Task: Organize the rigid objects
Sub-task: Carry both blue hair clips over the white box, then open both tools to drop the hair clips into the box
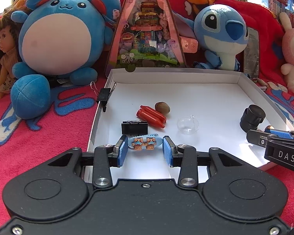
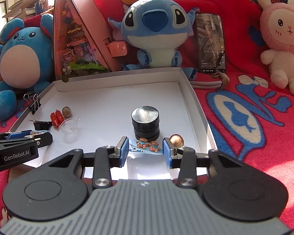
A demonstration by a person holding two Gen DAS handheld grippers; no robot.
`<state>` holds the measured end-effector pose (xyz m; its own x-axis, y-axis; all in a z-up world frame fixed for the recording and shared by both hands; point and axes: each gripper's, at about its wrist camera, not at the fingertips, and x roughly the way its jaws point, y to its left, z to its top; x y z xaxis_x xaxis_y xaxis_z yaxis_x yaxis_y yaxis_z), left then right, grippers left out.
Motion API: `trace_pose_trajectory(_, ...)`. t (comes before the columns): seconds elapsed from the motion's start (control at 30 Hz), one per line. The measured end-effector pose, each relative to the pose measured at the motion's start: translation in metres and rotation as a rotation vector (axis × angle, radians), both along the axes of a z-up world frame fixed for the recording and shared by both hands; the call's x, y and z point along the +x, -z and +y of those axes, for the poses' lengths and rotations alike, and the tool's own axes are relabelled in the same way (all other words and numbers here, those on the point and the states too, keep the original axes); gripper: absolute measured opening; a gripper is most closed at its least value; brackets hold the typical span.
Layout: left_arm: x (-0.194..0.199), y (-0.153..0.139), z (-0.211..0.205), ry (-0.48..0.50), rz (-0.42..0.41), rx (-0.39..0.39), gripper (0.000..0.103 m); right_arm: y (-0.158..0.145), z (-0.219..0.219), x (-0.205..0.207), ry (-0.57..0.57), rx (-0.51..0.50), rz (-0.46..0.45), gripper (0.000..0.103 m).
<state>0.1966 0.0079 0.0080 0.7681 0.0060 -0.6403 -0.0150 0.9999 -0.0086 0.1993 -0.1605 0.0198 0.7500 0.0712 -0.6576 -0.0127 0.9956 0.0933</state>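
Two grippers, each with a bear hair clip between its blue pads, over a white tray.

The left gripper (image 1: 145,147) has its jaws spread on either side of a blue clip (image 1: 142,143) bearing two small bears; whether the pads touch it cannot be told. The right gripper (image 2: 145,149) stands likewise, jaws spread around a second bear clip (image 2: 146,145), just in front of the black stack (image 2: 145,122) of discs. Its body reads "DAS" in the left view; the left gripper's side reads "GenRobot.AI" in the right view. In the tray (image 1: 186,90), left of the stack, lie a clear dome (image 1: 188,125), red tubes (image 1: 151,116), a brown nut (image 1: 162,107) and a binder clip (image 1: 134,127). A phone (image 2: 210,43) behind the tray shows writing too small to read.
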Motion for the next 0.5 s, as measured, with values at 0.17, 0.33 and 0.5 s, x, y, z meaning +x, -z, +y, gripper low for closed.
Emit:
trace_pose_trajectory(0.17,0.0007,0.0001,-0.0005,-0.003,-0.001,0.002,0.037,0.001,0.0,0.001,0.003,-0.003,-0.001,0.043)
trace_pose_trajectory(0.33,0.0011,0.0009,-0.001,-0.003,-0.003,0.006,0.037,0.0013,0.0001,0.001,0.004,-0.003,-0.001,0.043)
trace_pose_trajectory(0.5,0.0001,-0.0004,-0.0004,0.002,0.013,-0.007,0.042,0.0009,-0.0009,0.0009,0.002,0.004,-0.004,0.047)
